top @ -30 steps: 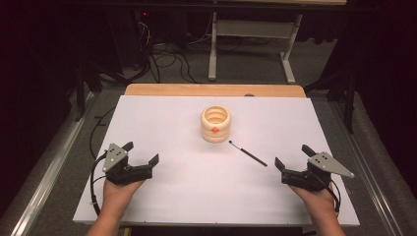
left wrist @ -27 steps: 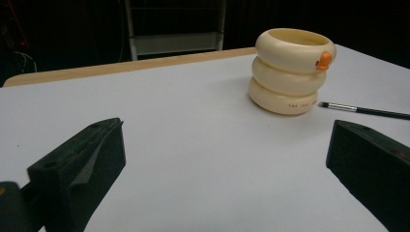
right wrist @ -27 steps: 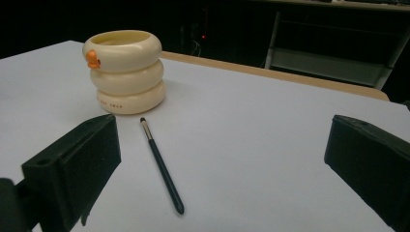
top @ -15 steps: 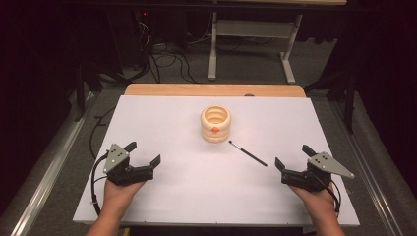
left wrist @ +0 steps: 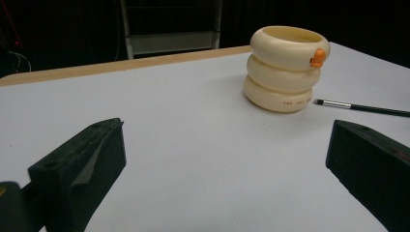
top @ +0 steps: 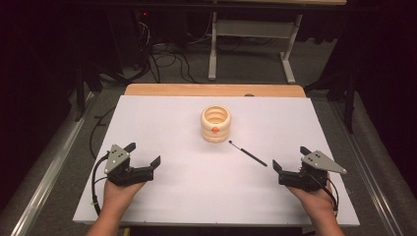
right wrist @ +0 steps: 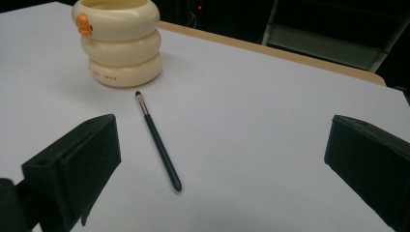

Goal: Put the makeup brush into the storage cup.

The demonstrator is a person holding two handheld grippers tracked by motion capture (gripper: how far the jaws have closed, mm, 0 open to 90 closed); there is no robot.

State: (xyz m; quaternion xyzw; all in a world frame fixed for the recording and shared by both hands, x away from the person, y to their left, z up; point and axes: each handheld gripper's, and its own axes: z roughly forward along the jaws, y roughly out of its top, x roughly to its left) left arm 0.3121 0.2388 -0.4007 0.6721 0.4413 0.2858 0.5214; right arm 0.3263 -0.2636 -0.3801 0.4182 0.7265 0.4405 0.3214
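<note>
A cream ringed cup with a small orange mark stands upright near the middle of the white table. Just right of it lies a thin black brush, its tip toward the cup. My left gripper rests open at the front left, well away from both. At the front right my right gripper is open too, a short way from the brush's handle end. The left gripper view shows the cup and the brush ahead to the right. The right gripper view has the brush and cup ahead.
A wooden strip borders the table's far edge. Beyond it the dark floor holds cables and a grey metal frame. A metal rail runs along the left side.
</note>
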